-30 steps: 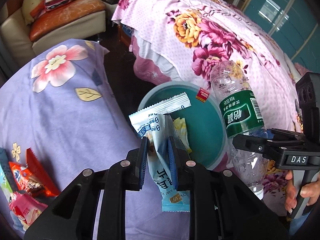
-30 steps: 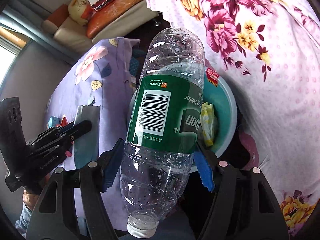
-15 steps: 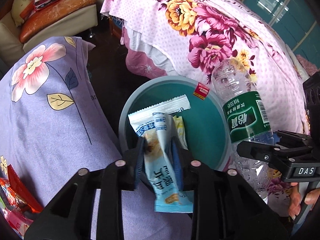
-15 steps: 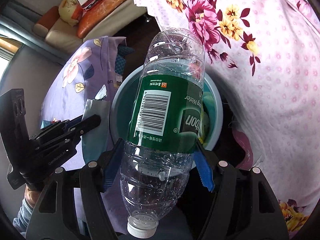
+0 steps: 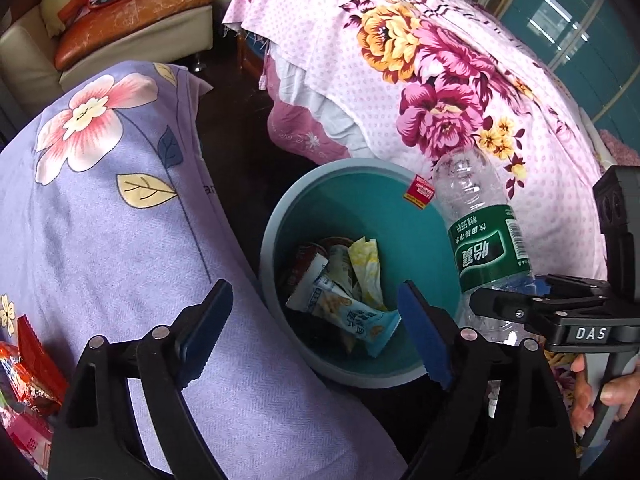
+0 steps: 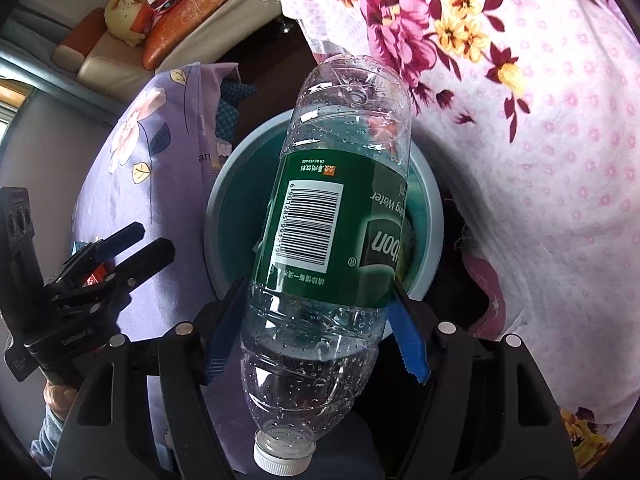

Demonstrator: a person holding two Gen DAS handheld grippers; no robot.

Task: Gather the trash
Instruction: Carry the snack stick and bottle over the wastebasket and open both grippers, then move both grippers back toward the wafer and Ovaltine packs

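Left wrist view shows the left tool (image 5: 312, 312) gaping empty above the round teal plastic bin (image 5: 280, 220); the right tool (image 6: 316, 320) clamps the clear green-labelled plastic bottle (image 6: 336, 216) over it, ready to drop.

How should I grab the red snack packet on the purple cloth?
Probably by the crimped top edge of the red snack packet, coming from above with the open left gripper. It lies flat on the purple cloth, so only that thin edge offers a pinch.

Both wrist views look steeply down, close over the shared teal bin (image 5: 276, 224) (image 6: 216, 208), from opposite sides.
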